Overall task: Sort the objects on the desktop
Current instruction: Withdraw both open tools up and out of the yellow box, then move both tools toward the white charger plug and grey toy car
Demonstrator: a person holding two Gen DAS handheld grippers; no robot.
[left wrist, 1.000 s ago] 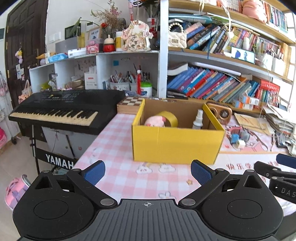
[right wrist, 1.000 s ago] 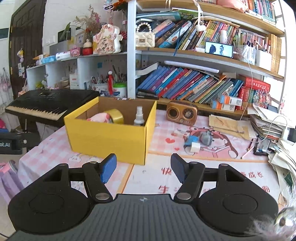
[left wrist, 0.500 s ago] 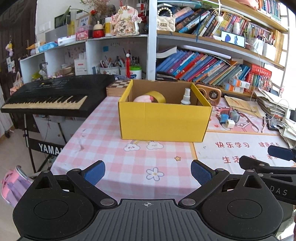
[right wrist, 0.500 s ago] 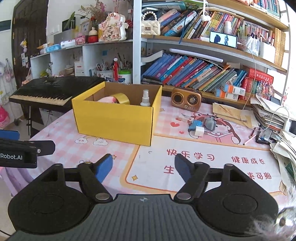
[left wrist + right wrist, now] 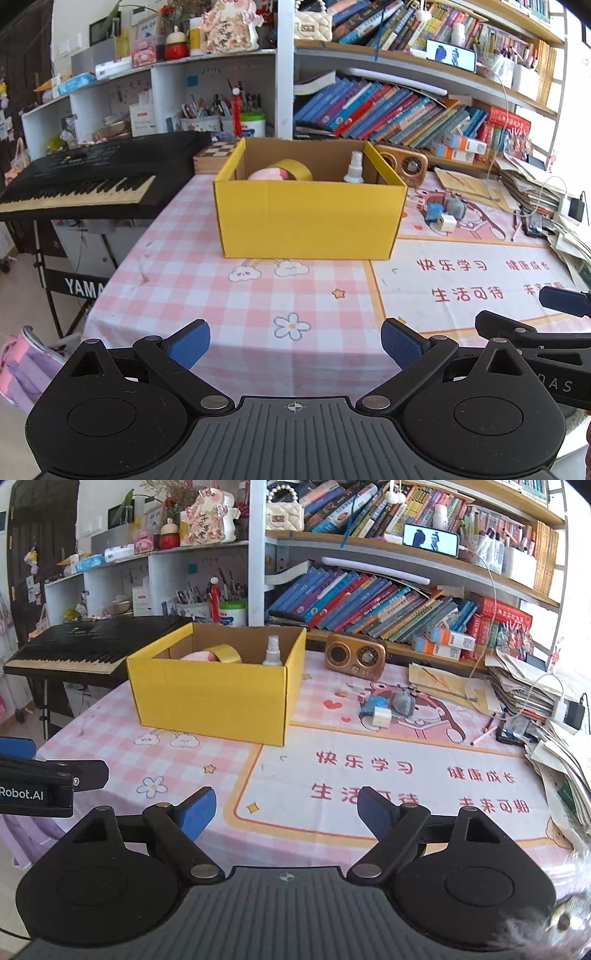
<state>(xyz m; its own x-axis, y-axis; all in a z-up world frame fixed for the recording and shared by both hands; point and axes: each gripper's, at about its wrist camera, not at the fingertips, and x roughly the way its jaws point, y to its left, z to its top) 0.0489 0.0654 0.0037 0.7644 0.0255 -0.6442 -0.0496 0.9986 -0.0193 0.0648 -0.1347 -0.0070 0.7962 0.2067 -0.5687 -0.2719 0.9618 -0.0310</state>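
Yellow box (image 5: 308, 218) mid-desk, open top.
Inside: tape roll (image 5: 295, 170), pink item (image 5: 266, 173), spray btl (image 5: 354, 168). Left gripper (image 5: 295, 343) & right gripper (image 5: 286, 808) both wide, empty.

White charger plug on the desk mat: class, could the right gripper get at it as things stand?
Probably yes. The right gripper is open and empty, and bare mat lies between it and the plug; the yellow box sits off to the left.

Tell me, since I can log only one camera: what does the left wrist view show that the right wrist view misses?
Only the left wrist view shows the checkered wooden game box behind the yellow cardboard box. Only the right wrist view shows the whole brown retro radio unobstructed. Both show the roll of yellow tape and white spray bottle in the yellow box, with the left gripper and right gripper open.
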